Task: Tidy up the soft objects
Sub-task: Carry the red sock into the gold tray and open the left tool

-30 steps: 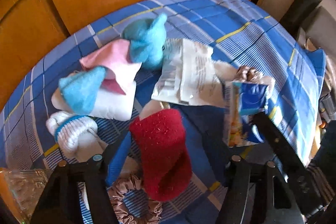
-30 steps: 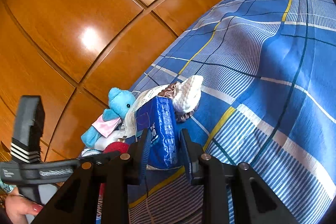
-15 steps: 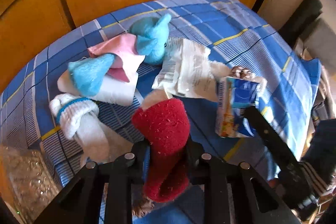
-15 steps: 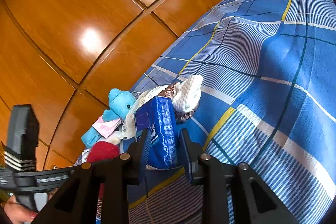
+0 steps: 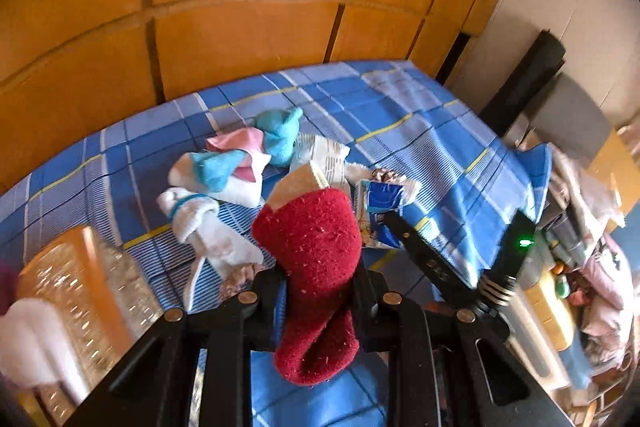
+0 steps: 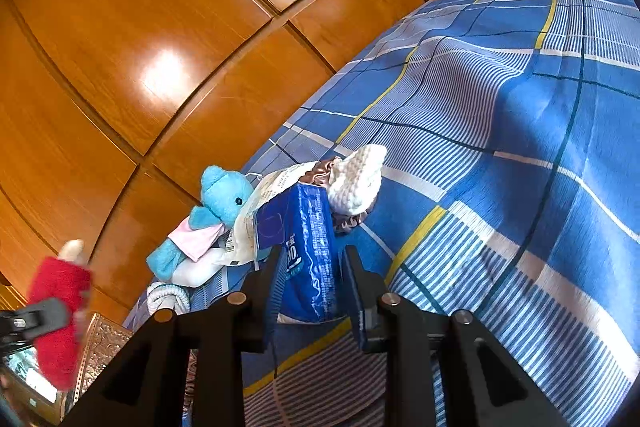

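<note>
My left gripper (image 5: 318, 287) is shut on a red fuzzy sock (image 5: 316, 267) and holds it up off the blue checked bed cover (image 5: 420, 131); the sock also shows in the right wrist view (image 6: 58, 311). My right gripper (image 6: 310, 267) is shut on a blue tissue pack (image 6: 306, 251), which also shows in the left wrist view (image 5: 380, 203). On the bed lie a blue plush bear (image 6: 224, 199) with a pink cloth (image 5: 236, 141), a white sock with a blue band (image 5: 192, 211), a white knit item (image 6: 358, 179) and a brown scrunchie (image 6: 316, 173).
An orange and clear patterned basket (image 5: 84, 303) stands at the lower left of the left wrist view. A white printed plastic bag (image 5: 324, 155) lies by the bear. Wooden wardrobe panels (image 6: 160, 27) rise behind the bed. Clutter sits past the bed's right edge (image 5: 580, 287).
My left gripper closed on the red sock and lifted it up and back from the bed; the basket has come into view. My right gripper stayed still on the tissue pack.
</note>
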`<state>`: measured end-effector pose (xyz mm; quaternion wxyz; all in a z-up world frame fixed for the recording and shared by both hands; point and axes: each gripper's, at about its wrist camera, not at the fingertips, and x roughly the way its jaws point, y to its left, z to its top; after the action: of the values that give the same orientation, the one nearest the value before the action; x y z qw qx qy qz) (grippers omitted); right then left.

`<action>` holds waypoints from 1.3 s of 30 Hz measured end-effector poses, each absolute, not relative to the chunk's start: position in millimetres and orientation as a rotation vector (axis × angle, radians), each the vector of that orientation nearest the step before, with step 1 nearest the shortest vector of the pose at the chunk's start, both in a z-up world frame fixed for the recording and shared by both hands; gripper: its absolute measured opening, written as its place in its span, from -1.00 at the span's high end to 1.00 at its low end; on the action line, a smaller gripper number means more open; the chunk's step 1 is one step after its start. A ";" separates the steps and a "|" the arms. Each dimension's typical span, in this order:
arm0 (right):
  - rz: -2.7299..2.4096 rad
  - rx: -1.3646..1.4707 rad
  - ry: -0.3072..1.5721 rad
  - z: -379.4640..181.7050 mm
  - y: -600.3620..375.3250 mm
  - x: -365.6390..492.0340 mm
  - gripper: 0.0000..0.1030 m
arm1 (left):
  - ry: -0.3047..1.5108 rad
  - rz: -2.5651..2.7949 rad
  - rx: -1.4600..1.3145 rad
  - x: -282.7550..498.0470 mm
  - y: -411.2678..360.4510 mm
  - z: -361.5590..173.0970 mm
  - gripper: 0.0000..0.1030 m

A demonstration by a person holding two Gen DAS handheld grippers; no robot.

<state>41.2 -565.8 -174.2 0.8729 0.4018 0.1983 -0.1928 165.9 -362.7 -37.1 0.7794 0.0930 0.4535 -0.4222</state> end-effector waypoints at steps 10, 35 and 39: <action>-0.439 0.808 0.433 -171.1 -562.4 43.3 0.43 | 0.863 -0.893 0.054 158.6 -275.3 18.9 0.51; -0.669 0.565 0.493 -132.0 -532.1 40.4 0.68 | 0.914 -0.424 -0.164 255.8 -14.0 -46.2 0.50; -0.629 0.561 0.472 -113.7 -519.9 37.3 0.72 | 0.981 -0.394 -0.164 268.9 -2.5 -83.8 0.50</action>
<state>37.3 -519.9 -113.7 0.8855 0.2696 0.2271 -0.3026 268.9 -2.5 -83.8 0.8604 -0.0782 0.4673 -0.1877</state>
